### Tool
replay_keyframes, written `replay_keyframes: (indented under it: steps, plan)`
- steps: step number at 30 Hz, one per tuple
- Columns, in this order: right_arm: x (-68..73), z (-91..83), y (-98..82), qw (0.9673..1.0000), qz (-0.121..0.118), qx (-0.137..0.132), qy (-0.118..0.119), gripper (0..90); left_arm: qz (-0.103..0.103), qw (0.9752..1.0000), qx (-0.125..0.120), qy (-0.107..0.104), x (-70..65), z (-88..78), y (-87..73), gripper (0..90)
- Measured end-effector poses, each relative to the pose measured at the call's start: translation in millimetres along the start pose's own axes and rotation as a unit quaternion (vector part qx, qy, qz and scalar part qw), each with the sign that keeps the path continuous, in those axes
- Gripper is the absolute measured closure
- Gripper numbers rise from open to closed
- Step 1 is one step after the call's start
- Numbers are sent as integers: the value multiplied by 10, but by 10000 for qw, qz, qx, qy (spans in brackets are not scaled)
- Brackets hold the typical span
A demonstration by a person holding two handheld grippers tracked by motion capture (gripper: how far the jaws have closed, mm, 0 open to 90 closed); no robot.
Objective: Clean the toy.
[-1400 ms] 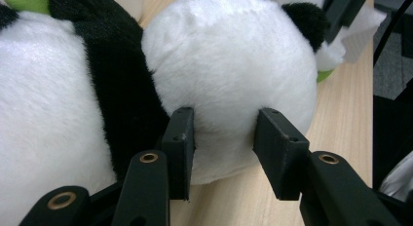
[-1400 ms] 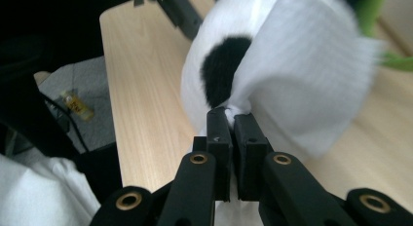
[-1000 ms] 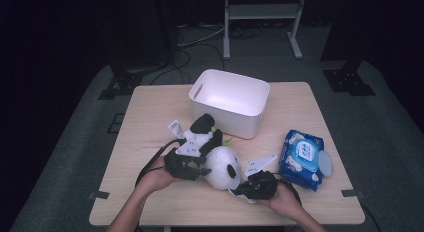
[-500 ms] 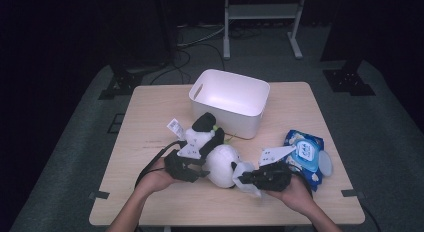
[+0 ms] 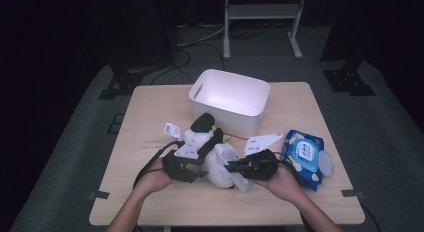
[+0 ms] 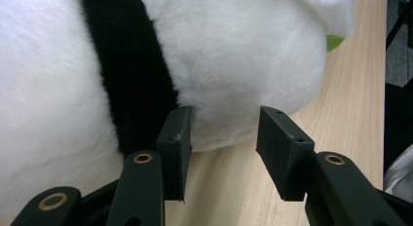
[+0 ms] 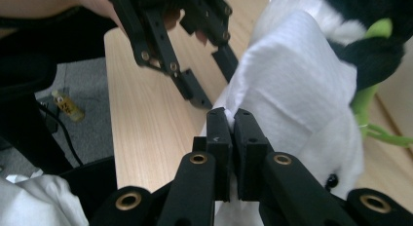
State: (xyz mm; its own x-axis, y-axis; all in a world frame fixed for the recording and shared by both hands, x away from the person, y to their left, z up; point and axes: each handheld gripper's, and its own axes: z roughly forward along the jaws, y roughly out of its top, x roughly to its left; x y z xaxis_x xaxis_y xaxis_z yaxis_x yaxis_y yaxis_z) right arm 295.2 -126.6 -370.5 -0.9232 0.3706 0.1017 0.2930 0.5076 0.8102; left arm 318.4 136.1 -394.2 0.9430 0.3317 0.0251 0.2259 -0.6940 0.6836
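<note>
The soft black-and-white plush panda toy [image 5: 212,154] lies near the front middle of the light wooden table [image 5: 150,112], just in front of the white plastic bin [image 5: 230,99], and a thin white wet wipe [image 7: 292,75] is draped over its round white fur. The right gripper [image 7: 233,133] has its jaws clenched on an edge of this wipe. The left gripper [image 6: 221,138] has just been opening its jaws, which stand apart at the fluffy white belly beside a black band, one jaw touching the fur without squeezing it
</note>
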Motion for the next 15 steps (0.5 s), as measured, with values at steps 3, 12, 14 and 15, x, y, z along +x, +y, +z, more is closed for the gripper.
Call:
replay_keyframes:
  steps: [3,12,14,15]
  plan:
    - [-46,52,-63,9999,96,74,10,861,-22,10000,-34,42,10,-40,-14,548]
    - [-123,-38,-192,9996,250,129,-16,861,-116,9996,-194,169,69,-168,-2,539]
    - [-138,-58,-218,9995,301,132,-24,861,-135,9995,-209,181,82,-174,-5,540]
    - [-147,-67,-231,9994,320,127,-28,861,-139,9995,-204,180,85,-174,-6,539]
